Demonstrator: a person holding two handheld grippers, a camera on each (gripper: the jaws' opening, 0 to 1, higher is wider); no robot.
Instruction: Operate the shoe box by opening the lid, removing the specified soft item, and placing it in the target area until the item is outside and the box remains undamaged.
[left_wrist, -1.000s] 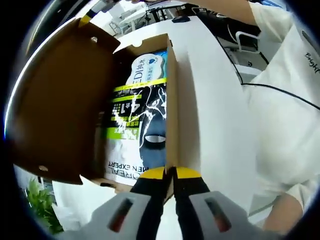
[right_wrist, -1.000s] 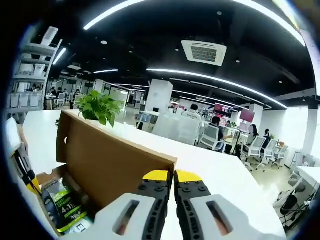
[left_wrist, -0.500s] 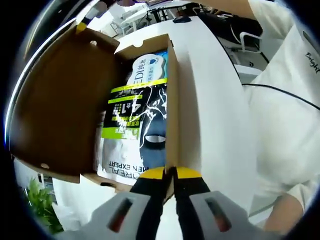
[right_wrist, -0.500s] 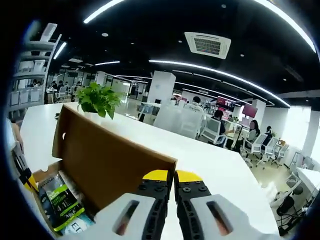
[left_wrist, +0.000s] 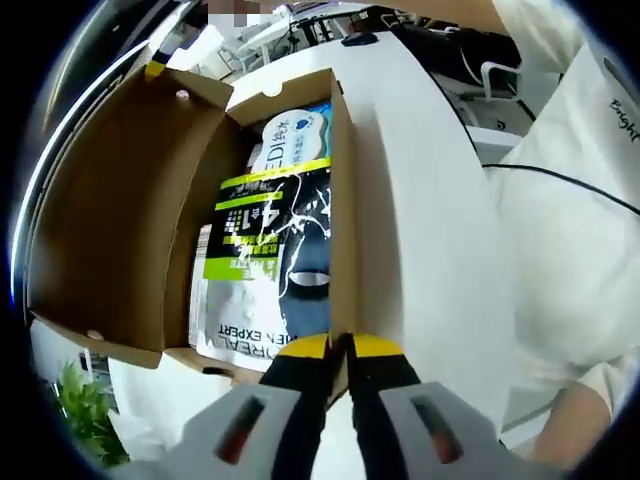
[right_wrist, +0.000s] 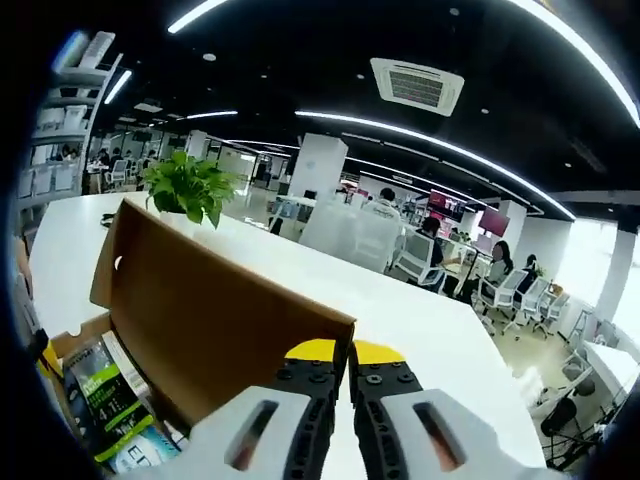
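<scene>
Compared with a second ago, the lid (left_wrist: 110, 210) of the shoe box (left_wrist: 342, 200) lies further back in the left gripper view: its brown inner face now spreads wide across the left half of the frame, and more of the box's inside shows. In the right gripper view the lid (right_wrist: 215, 320) leans lower and further to the left than before.

The left tool (left_wrist: 338, 352), at the bottom centre of its view, has its yellow-tipped jaws pressed together on the near end of the box's thin side wall. The right tool (right_wrist: 333, 352), at the bottom centre of its view, has its jaws closed on the lid's upper corner edge.

The soft item, a black, white and lime-green packet (left_wrist: 275, 260), lies flat inside the box just above and left of the left tool's tips, beside the pinched wall. A white pouch (left_wrist: 290, 130) with blue print lies beyond it, toward the box's far end. In the right gripper view the packet (right_wrist: 105, 400) shows at the lower left, below the lid. The box rests on a white worktop (left_wrist: 430, 230). A potted plant (right_wrist: 185, 187) stands behind the lid.
</scene>
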